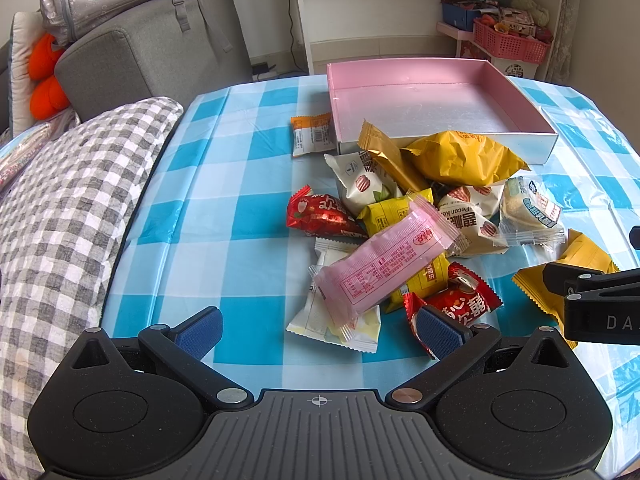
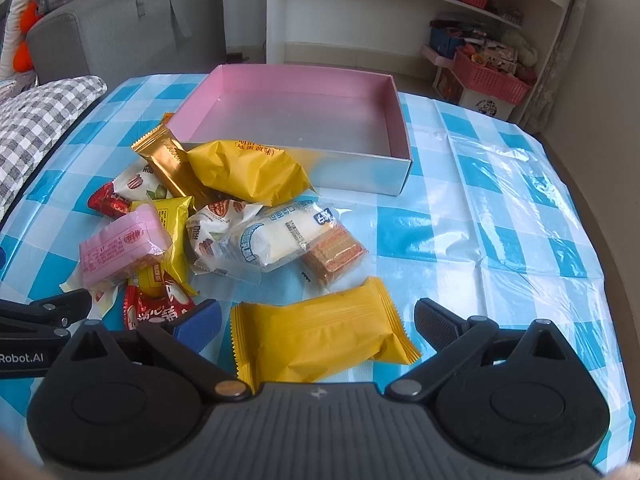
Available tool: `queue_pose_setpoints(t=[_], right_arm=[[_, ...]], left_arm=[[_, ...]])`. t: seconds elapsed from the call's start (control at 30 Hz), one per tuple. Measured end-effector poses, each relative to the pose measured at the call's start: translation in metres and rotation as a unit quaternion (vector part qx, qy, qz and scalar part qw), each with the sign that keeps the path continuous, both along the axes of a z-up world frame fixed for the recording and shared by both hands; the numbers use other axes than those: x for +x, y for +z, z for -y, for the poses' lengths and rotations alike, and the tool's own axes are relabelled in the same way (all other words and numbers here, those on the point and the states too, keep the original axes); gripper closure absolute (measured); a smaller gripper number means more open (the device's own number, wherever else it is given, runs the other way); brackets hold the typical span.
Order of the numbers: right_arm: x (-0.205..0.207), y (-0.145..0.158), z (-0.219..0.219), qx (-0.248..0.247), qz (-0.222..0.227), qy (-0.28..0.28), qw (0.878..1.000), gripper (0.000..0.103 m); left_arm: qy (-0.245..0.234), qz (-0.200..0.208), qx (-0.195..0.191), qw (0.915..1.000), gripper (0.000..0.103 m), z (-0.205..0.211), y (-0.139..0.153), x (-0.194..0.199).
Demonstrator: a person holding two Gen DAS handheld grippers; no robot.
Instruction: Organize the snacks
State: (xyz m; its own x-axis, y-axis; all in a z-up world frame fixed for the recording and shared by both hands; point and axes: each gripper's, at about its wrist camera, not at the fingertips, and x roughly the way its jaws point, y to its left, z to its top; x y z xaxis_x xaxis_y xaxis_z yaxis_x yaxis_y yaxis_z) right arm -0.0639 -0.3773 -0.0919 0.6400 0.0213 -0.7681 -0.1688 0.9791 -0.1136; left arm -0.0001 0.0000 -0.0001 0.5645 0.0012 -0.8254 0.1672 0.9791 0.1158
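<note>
A pile of wrapped snacks lies on the blue checked tablecloth in front of an empty pink box (image 1: 440, 112) (image 2: 304, 120). My left gripper (image 1: 320, 330) is open, just short of a pale yellow-white packet (image 1: 320, 320) and a pink packet (image 1: 384, 264) lying on the pile. A red packet (image 1: 460, 304) sits by its right finger. My right gripper (image 2: 318, 322) is open, its fingers on either side of a yellow packet (image 2: 320, 334) that lies flat on the cloth. The jaws do not touch it. The pink packet shows in the right wrist view (image 2: 120, 246) too.
A large yellow bag (image 2: 248, 168) and a gold bar (image 2: 164, 160) lean at the box's front wall. A clear-wrapped white cake (image 2: 276, 236) and a wafer packet (image 2: 334, 254) lie mid-table. A checked cushion (image 1: 68, 208) borders the table's left edge. Shelves stand behind.
</note>
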Motion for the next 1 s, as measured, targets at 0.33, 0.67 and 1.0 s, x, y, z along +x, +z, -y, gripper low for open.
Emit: queue_pose_setpoints(t=[0.33,0.67,1.0], right_arm=[[0.002,-0.001,0.003,0.004,-0.005,0.002,1.000,0.000],[0.012,0.007,0.012,0.033,-0.010,0.036,0.999,0.002],[0.019,-0.002,0.018,0.117,-0.086,0.052,0.988,0.004]], left_arm=[[-0.002,-0.001,-0.002,1.0000,0.000,-0.001,0.001,0.001],[-0.055,0.023,-0.016,0.9981,0.000,-0.009,0.006,0.012],[-0.144,0.018,-0.044,0.9884,0.011,0.002,-0.003,0.024]])
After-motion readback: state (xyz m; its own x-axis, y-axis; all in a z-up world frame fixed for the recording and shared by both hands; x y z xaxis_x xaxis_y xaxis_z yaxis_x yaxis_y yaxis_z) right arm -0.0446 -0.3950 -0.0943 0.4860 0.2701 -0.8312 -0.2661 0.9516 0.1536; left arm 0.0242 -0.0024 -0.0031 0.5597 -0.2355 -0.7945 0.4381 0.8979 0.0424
